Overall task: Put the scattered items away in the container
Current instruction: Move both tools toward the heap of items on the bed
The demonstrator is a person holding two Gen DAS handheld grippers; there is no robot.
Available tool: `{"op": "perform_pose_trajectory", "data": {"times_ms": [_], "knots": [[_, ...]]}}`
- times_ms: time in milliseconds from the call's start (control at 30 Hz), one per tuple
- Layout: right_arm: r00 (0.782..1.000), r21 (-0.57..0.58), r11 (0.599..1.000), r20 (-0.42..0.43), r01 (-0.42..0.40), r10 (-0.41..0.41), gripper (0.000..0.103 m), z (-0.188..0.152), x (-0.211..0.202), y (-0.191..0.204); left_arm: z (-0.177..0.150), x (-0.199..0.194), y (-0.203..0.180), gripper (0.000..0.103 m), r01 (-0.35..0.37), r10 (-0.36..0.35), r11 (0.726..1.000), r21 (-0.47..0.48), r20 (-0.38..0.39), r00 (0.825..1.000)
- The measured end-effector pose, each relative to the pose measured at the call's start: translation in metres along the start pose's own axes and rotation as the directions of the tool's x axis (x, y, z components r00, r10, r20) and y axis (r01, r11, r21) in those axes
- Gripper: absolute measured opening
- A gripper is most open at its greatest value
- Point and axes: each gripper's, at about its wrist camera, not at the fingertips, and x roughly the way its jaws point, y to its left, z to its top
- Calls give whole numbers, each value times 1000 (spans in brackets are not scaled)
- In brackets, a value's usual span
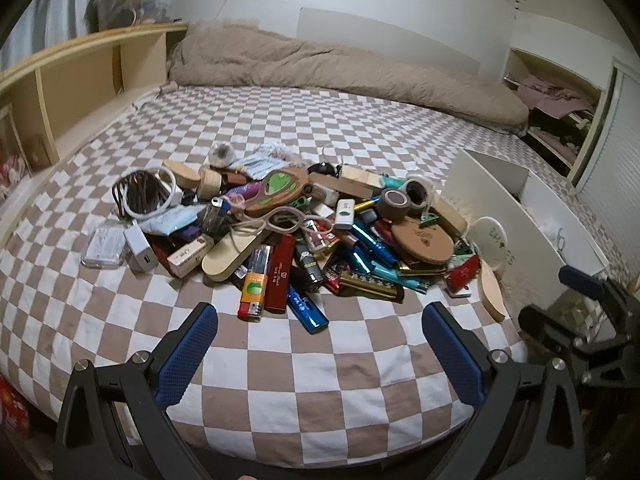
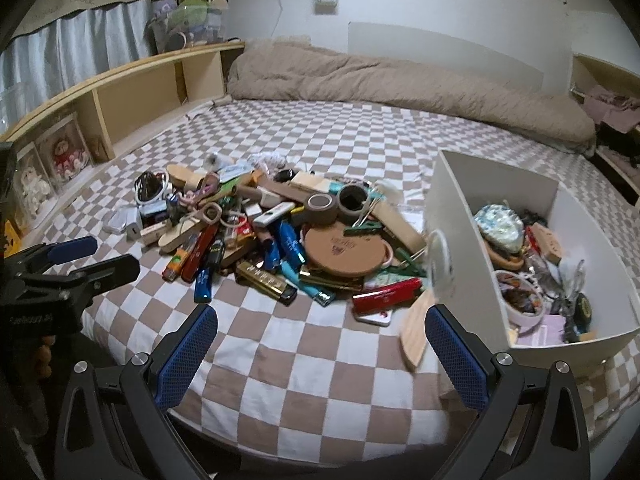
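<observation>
A heap of scattered small items (image 1: 288, 224) lies on the checkered bed: lighters, tape rolls, wooden pieces, cables, a round brown lid (image 2: 342, 252). A white open box (image 2: 472, 208) stands on the bed to the right of the heap and holds several items; it also shows in the left wrist view (image 1: 504, 184). My left gripper (image 1: 320, 320) is open and empty, hovering over the bed's near edge in front of the heap. My right gripper (image 2: 322, 324) is open and empty, just left of the box's near corner. A white disc (image 2: 438, 264) leans against the box wall.
A wooden shelf headboard (image 2: 132, 96) runs along the left side. A beige rolled duvet (image 2: 400, 84) lies along the far side of the bed. An open closet with clothes (image 1: 552, 104) is at the right. Bare checkered sheet (image 2: 304, 360) lies in front of the heap.
</observation>
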Motion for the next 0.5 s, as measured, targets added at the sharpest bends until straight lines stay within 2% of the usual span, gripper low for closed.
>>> {"op": "perform_pose_trajectory", "data": {"times_ms": [167,333,500], "knots": [[999,11,1000,-45,-24,25,103,-2,19,6,-4,25,10,103,-8,6,999,-36,-55,998],[994,21,999,-98,-36,38,103,-6,43,10,-9,44,27,103,15,-25,994,-108,-93,995],[987,34,998,-154,-50,55,103,-11,66,12,-8,57,44,102,-59,44,985,-162,-95,995]]}}
